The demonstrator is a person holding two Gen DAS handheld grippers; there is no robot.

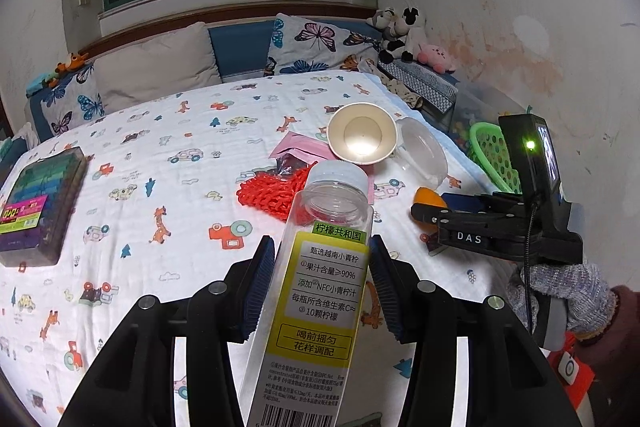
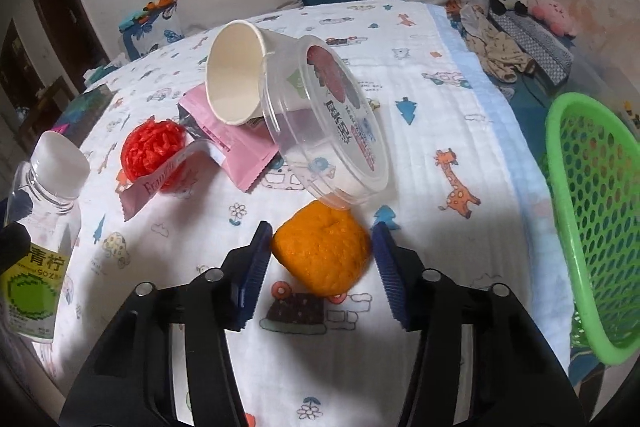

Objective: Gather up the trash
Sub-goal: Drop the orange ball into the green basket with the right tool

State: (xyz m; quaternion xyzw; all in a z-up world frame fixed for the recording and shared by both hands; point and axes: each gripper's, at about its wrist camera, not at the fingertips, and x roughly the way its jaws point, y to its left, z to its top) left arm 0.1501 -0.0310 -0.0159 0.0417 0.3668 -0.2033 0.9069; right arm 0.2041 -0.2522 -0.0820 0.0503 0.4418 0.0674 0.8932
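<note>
- The orange citrus peel, a hollow dimpled shell (image 2: 322, 255), lies on the white cartoon-print bedsheet (image 2: 420, 107), right between the blue ribbed pads of the right gripper (image 2: 320, 269). The left pad (image 2: 256, 259) looks to touch its side and the right pad (image 2: 386, 263) is at its edge; whether they press yet I cannot tell.
- It should be very light and soft, likely to crumple inward under a hard squeeze. Taking it across its widest part, low near the sheet, seems safest; the waxy skin could slip on a shallow pinch.
- Touching the peel's far side is a clear round plastic tub with a printed lid (image 2: 336, 131), tipped on its side; a white paper cup (image 2: 236, 75) lies against it. Both are light and would roll if nudged.
- Further left lie a pink foil wrapper (image 2: 236, 151) and a red plastic mesh net (image 2: 154, 147).
- The left gripper (image 1: 320, 283) is part-closed on a clear empty plastic juice bottle with a yellow-green label (image 1: 320, 287), pads clamped on the label. It is stiff but smooth, so a firm mid-body hold suits it.
- The green perforated plastic basket (image 2: 592, 211) stands off the bed's right edge, the probable place for the rubbish.
</note>
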